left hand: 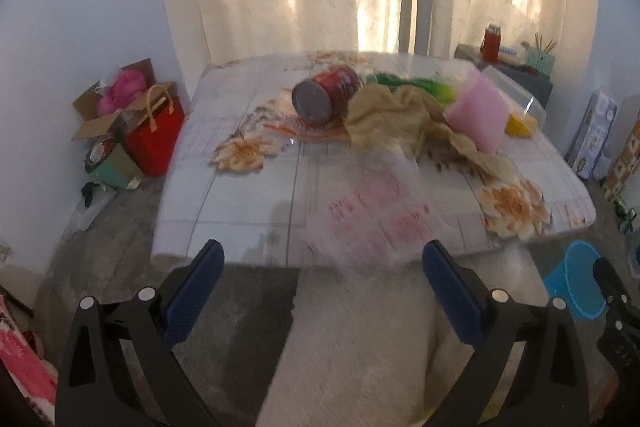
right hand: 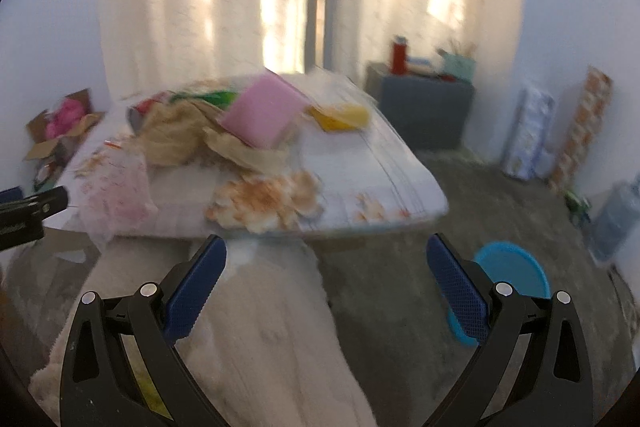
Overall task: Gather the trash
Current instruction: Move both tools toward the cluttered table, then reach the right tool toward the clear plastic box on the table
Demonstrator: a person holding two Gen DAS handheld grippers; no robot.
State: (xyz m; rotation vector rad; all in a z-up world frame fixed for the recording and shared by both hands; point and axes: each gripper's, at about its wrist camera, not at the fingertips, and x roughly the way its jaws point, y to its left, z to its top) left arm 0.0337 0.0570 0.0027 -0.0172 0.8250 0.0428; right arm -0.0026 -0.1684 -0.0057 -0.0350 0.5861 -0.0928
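Observation:
Trash lies on a low table with a flower-print cover (left hand: 248, 195) (right hand: 360, 187). A red can (left hand: 326, 95) lies on its side by crumpled brown paper (left hand: 394, 115) (right hand: 180, 137). A pink packet (left hand: 478, 113) (right hand: 262, 111), green plastic (left hand: 424, 85), a yellow item (left hand: 520, 126) (right hand: 340, 117) and a thin clear bag with red print (left hand: 372, 223) (right hand: 116, 191) lie there too. My left gripper (left hand: 322, 269) is open and empty before the table's front edge. My right gripper (right hand: 326, 263) is open and empty near the table's right corner. A blue bin (left hand: 576, 283) (right hand: 508, 279) stands on the floor.
A red gift bag (left hand: 154, 135) and an open cardboard box (left hand: 108, 115) (right hand: 60, 131) sit left of the table. A dark cabinet (right hand: 424, 111) with a red flask (left hand: 491, 43) stands back right. Packages (right hand: 528, 135) lean on the right wall. A pale cloth mass (left hand: 360, 347) is below both grippers.

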